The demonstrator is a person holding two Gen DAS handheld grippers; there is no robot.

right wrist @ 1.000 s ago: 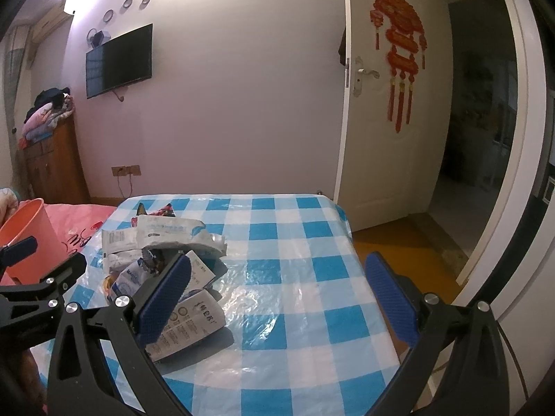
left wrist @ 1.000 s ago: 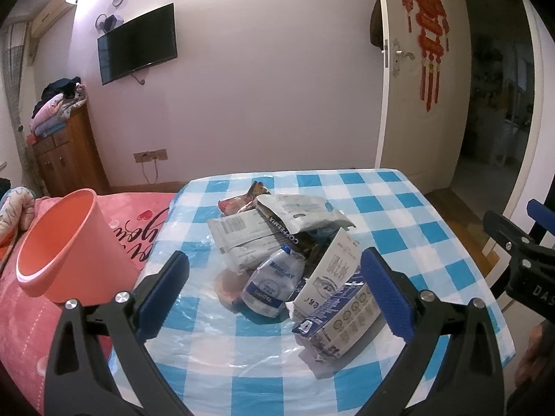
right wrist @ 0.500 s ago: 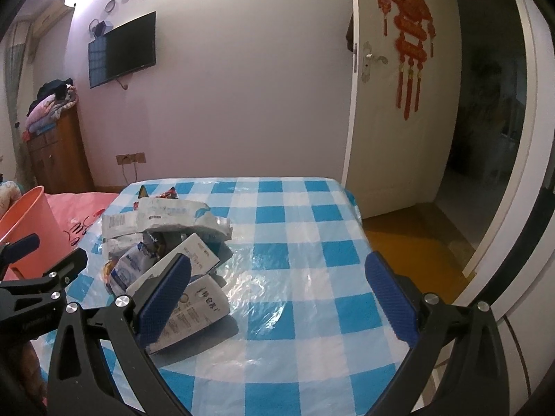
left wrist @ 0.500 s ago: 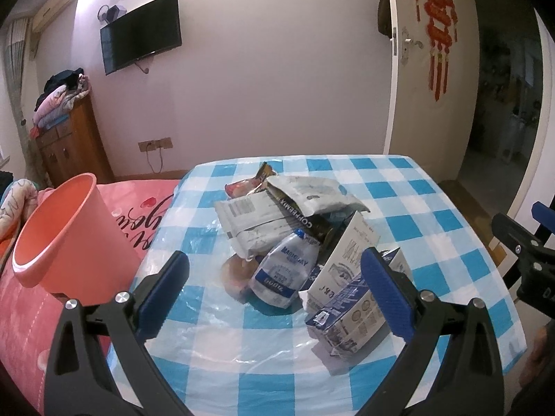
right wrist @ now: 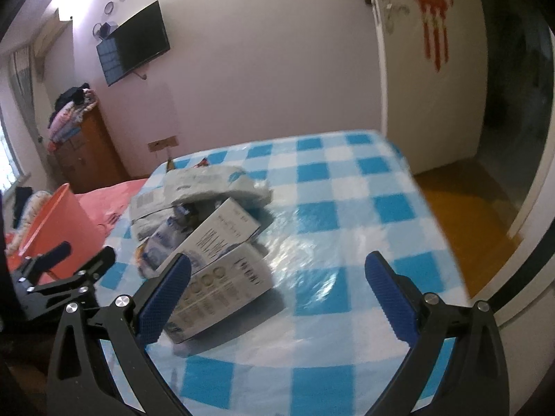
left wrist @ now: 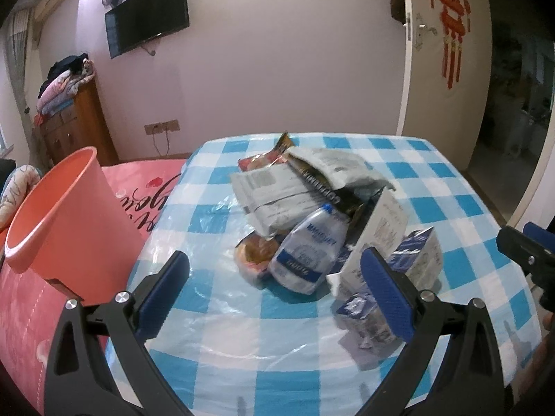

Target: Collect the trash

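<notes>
Nothing looks collected yet: the trash (left wrist: 322,222) lies heaped mid-counter (left wrist: 263,339), with the bin (left wrist: 69,222) at its left edge. Both the left hand-held gripper (left wrist: 274,287) and the right hand-held gripper (right wrist: 277,294) hover spread and empty near the pile.

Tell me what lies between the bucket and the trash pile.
In the left wrist view, only bare checked tablecloth under clear plastic separates the bucket from the trash pile; nothing else sits there.

red door ornament (right wrist: 430,17) blurred, top cropped; round orange item (left wrist: 255,254) half-buried under pouch (left wrist: 308,249) — unidentifiable
</notes>
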